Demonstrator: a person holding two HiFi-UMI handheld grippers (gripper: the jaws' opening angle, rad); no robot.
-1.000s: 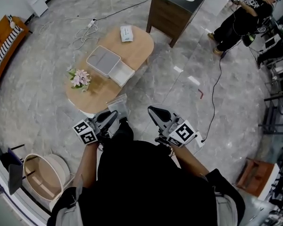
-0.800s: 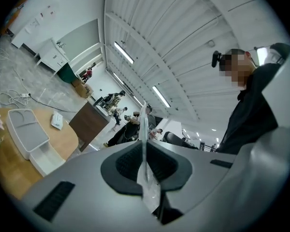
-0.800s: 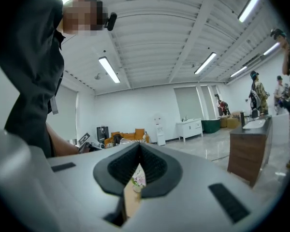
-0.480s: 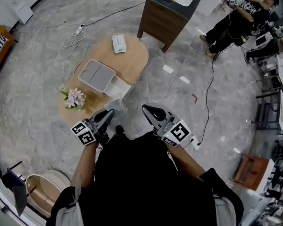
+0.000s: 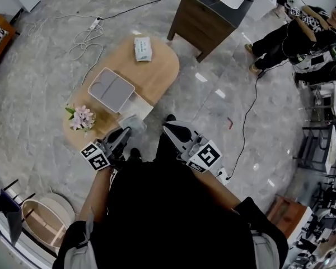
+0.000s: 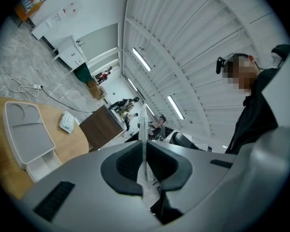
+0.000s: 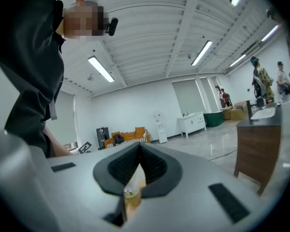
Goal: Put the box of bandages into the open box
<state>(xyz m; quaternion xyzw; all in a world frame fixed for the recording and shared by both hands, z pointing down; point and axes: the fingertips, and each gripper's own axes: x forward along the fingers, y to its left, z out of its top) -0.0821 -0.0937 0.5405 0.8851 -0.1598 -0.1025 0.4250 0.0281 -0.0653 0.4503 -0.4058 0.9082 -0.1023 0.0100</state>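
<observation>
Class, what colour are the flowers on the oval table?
The flowers are pale pink, with green leaves; clearest in the head view.

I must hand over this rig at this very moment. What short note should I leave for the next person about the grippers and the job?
Left gripper: shut on a thin clear plastic sheet, at the near end of the wooden table.
Right gripper: shut, nothing in it, off the table.
Box of bandages: lying at the table's far end, apart from the open box.
Open box: mid-table, lid folded back, near the flowers.
Done: the bandages are not yet picked up.
Left: probably free a gripper, grasp the bandages, set them in the open box.
</observation>
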